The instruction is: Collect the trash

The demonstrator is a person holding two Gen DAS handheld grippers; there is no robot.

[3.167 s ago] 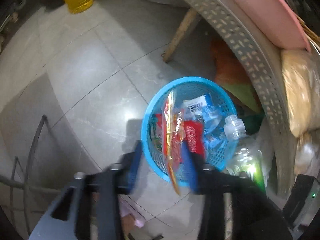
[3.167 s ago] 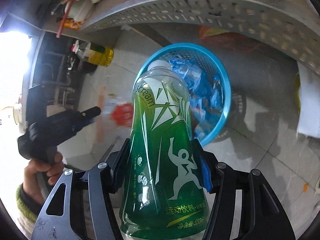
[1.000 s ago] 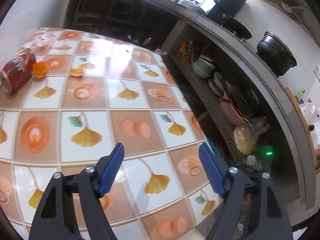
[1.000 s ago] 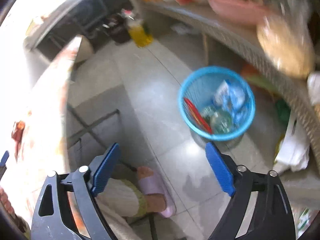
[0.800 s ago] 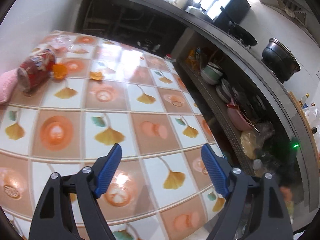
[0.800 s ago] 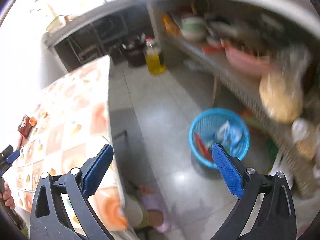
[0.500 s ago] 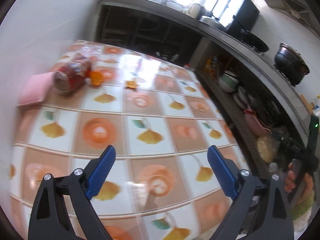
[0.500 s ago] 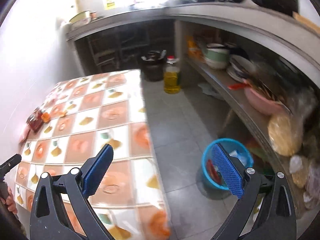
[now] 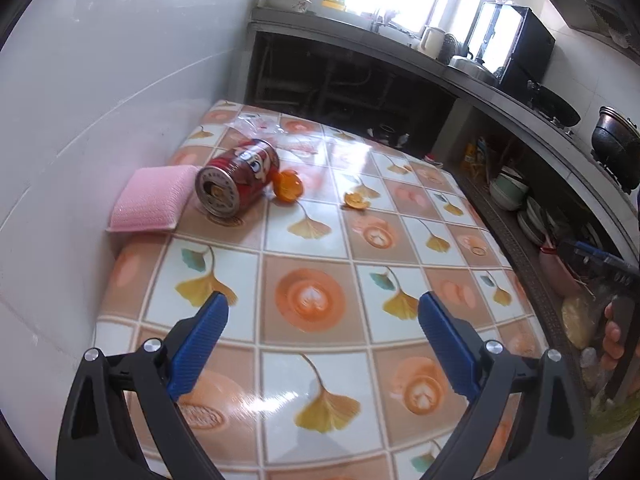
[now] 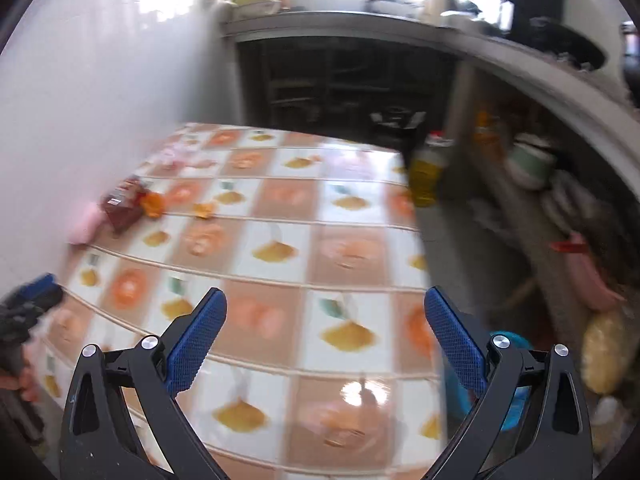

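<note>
A red drink can [image 9: 236, 182] lies on its side near the far left of the tiled table [image 9: 312, 296], by the wall. Two pieces of orange peel [image 9: 289, 186] [image 9: 356, 201] lie just right of it, and a crumpled clear plastic wrapper [image 9: 260, 124] lies behind it. My left gripper [image 9: 322, 322] is open and empty above the near part of the table. My right gripper [image 10: 324, 322] is open and empty over the table's right side; its view is blurred and shows the can [image 10: 122, 206] and peel [image 10: 154, 204] far left. The blue trash basket [image 10: 508, 380] is partly hidden behind the right finger.
A pink sponge [image 9: 154, 198] lies against the wall left of the can. A dark counter with shelves of dishes [image 9: 516, 192] runs along the right. A yellow oil bottle [image 10: 426, 176] stands on the floor beyond the table. The other hand-held gripper [image 9: 616, 280] shows at right.
Both grippers have swung up from the floor and basket toward the table. The can, peel and sponge have come closer to the middle of the left wrist view. Both stay open and empty.
</note>
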